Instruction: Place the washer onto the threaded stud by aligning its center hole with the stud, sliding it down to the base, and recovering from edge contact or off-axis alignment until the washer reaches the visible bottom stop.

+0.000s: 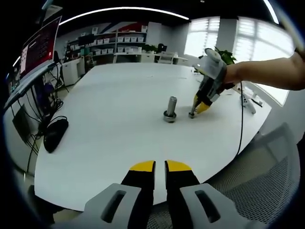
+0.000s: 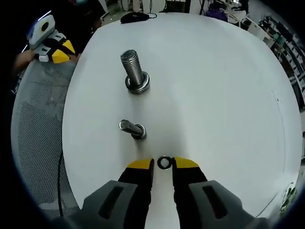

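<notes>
Washer (image 2: 164, 162) sits between the right hand-held gripper (image 2: 163, 164) tips, flat on the counter (image 2: 214, 95), apparently pinched. Stud (image 2: 135, 71) stands well apart, unloaded. Carry, alignment and slide-down remain. Left hand-held gripper (image 1: 160, 166) nearly closed, empty.

two studs (image 2: 135, 71) (image 2: 132, 129), one washer (image 2: 164, 162), two claws (image 2: 162, 164) (image 1: 160, 166)

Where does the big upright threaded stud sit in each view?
Left gripper view: the threaded stud stands near centre on the white table, left of the right gripper.
Right gripper view: the stud is upper left of centre, beyond the smaller bolt and the washer between the yellow tips.
Shared landmark: the black mouse at the table edge.
</notes>
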The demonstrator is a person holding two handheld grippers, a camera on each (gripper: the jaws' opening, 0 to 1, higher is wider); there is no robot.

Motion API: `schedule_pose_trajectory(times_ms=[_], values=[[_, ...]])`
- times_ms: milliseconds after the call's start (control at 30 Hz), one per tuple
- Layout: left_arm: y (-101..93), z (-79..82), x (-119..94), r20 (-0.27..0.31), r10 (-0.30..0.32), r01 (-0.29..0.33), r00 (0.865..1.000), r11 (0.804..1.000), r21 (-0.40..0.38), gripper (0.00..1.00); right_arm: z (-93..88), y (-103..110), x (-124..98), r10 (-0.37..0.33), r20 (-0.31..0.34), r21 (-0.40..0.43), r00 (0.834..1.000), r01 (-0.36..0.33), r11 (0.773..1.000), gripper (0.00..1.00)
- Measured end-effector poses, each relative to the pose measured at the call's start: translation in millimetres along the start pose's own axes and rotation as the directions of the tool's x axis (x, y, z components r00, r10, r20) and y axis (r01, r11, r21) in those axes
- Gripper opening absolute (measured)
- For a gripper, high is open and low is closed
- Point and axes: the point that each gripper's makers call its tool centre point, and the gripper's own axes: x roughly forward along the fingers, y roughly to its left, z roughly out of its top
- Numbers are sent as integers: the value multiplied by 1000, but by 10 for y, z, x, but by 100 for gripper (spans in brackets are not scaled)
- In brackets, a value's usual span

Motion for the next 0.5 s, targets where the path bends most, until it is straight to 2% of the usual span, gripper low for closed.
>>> schedule_pose_trajectory(times_ms=[200,233,267,300,400,500], values=[[-2,5,-8,1,4,-4,1000,1000,10,5,-17,2,-6,-5,-13,-41,1000,5,999,16],[-18,30,-16,15,-4,4,1000,1000,19,5,-18,9,-13,-6,-13,-43,1000,5,999,16],[-41,142,-20,78,-14,11,997,999,38,5,-18,7,-15,-7,-9,-39,1000,7,999,16],[-29,150,-32,84,-3,0,996,1000,31,5,-17,-1,-15,-8,-6,-37,1000,7,999,16],[-12,74,-17,44,0,-1,999,1000,24,5,-24,10,-7,-12,-1,-45,1000,12,999,15],[-21,89,-21,51,-1,0,999,1000,27,5,-34,8,-9,-21,7,-39,1000,21,999,14]])
